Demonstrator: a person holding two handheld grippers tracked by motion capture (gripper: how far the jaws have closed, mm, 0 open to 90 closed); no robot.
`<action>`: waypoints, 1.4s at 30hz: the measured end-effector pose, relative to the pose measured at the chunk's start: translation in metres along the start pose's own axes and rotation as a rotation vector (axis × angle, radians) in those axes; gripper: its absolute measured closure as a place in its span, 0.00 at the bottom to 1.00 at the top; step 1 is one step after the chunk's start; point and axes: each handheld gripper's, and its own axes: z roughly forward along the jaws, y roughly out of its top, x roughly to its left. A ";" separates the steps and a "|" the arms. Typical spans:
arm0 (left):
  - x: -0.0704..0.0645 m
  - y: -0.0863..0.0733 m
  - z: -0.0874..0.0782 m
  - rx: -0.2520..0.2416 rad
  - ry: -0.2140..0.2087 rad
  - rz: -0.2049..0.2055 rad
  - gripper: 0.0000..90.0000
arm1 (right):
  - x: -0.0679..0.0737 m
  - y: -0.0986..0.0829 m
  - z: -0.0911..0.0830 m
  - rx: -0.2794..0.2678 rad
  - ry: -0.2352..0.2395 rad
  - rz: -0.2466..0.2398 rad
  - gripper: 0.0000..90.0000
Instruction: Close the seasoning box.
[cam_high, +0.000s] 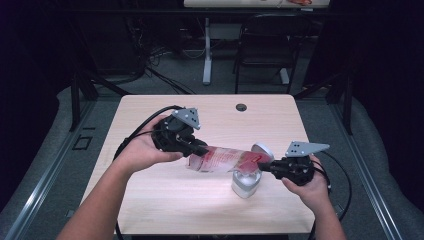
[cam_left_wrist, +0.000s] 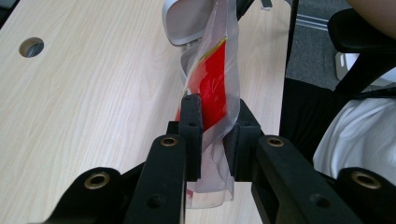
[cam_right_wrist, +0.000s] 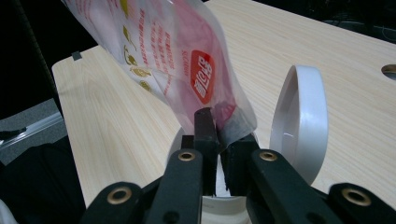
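Observation:
A clear plastic pouch with red print hangs stretched between my two grippers above the table. My left gripper is shut on one end of the pouch. The other end of the pouch is pinched in my right gripper, which is also shut. Under that right end stands a white container with its hinged lid flipped open. In the right gripper view the lid stands upright just right of the jaws.
The light wooden table has a round cable hole near its far edge. Behind the table are a black chair and a white desk leg. Cables trail from both grippers.

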 end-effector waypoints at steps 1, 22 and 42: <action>0.000 0.000 0.000 0.000 0.001 0.004 0.88 | 0.000 0.000 0.001 0.000 -0.003 0.002 0.95; 0.005 -0.019 0.003 -0.016 -0.001 -0.028 0.88 | -0.002 -0.007 0.013 0.005 0.030 0.010 0.91; 0.011 -0.038 0.010 -0.013 -0.013 -0.064 0.87 | -0.005 -0.011 0.017 -0.017 0.060 0.028 0.88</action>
